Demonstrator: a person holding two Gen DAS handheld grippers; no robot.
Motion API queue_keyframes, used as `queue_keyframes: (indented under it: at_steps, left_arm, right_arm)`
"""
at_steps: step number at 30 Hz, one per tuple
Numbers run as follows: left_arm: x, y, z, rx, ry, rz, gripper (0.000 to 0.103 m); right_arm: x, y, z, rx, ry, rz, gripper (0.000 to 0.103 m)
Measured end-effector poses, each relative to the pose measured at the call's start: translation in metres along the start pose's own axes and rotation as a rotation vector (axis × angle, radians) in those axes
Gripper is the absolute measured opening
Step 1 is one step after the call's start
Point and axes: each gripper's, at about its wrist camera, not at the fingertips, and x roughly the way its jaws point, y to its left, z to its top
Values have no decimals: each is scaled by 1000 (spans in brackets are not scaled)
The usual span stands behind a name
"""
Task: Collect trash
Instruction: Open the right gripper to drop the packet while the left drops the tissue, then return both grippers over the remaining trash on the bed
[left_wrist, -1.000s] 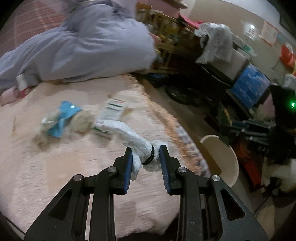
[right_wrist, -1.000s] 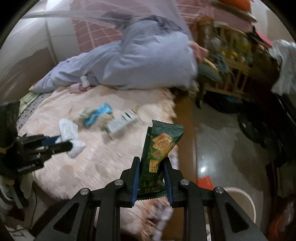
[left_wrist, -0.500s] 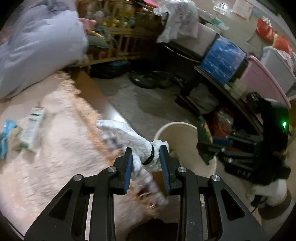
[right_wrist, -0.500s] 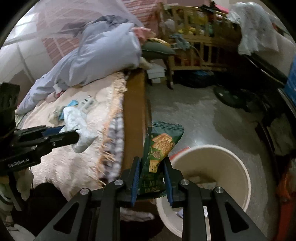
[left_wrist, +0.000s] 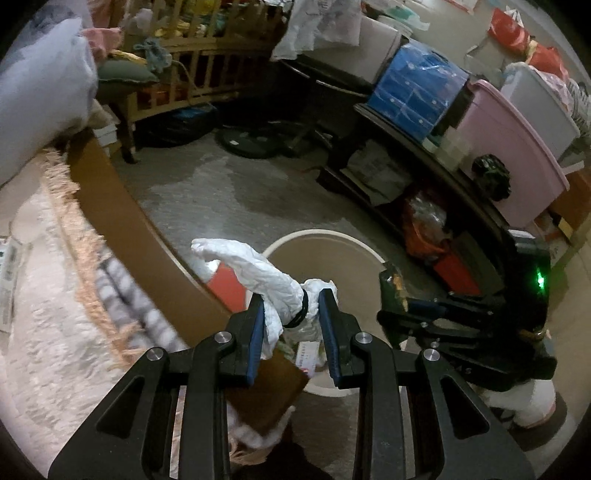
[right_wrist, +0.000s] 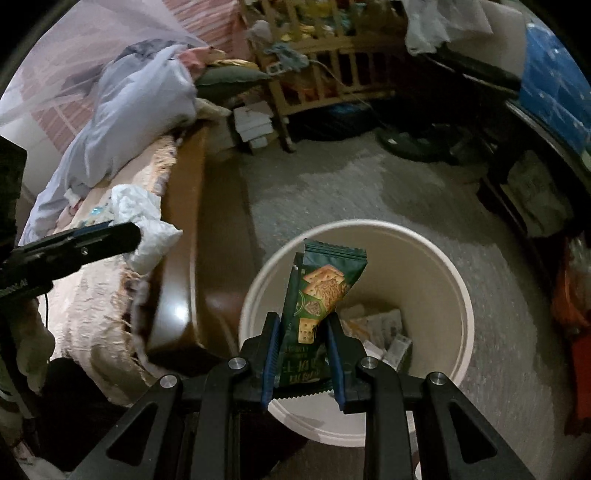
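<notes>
My left gripper (left_wrist: 290, 308) is shut on a crumpled white tissue bundle (left_wrist: 258, 273) with a black band, held over the near rim of the cream trash bin (left_wrist: 321, 236). My right gripper (right_wrist: 301, 334) is shut on a green cracker wrapper (right_wrist: 321, 291), held upright above the open bin (right_wrist: 443, 266), which holds several paper scraps. The left gripper (right_wrist: 122, 236) with its tissue (right_wrist: 147, 229) shows at the left of the right wrist view. The right gripper (left_wrist: 410, 310) shows at the right of the left wrist view.
The bed with a pink fuzzy blanket (left_wrist: 40, 314) and brown wooden edge (left_wrist: 122, 221) lies left of the bin. More trash (left_wrist: 7, 280) lies on the blanket. A shelf (left_wrist: 424, 158) with storage boxes stands right; a wooden crib (right_wrist: 332, 70) at the back.
Both grippers have swung from over the bed to the bin on the floor, each still holding its trash. The right gripper is now directly above the bin opening.
</notes>
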Motion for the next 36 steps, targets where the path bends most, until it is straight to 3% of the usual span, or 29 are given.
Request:
queue_keyframes:
  at_steps: [4, 7, 8, 11, 17, 26, 36]
  left_arm:
    - [11, -6, 1, 5, 11, -34, 27]
    - [17, -9, 0, 2, 14, -57, 35]
    - [18, -8, 0, -4, 18, -67, 41]
    - [20, -6, 1, -21, 22, -80, 49]
    - [10, 4, -2, -40, 23, -65, 50]
    - [-26, 28, -18, -18, -29, 75, 50]
    - [-67, 72, -42, -35, -82, 241, 50]
  right_arm:
    - [5, -8, -5, 19, 10, -12, 23]
    - [7, -11, -6, 33, 16, -24, 23]
    - [8, -12, -6, 40, 18, -26, 24]
    - [9, -17, -6, 69, 17, -34, 41]
    - [12, -17, -7, 79, 29, -34, 42]
    - [19, 7, -10, 41, 47, -10, 42]
    - [26, 66, -1, -44, 56, 34, 42]
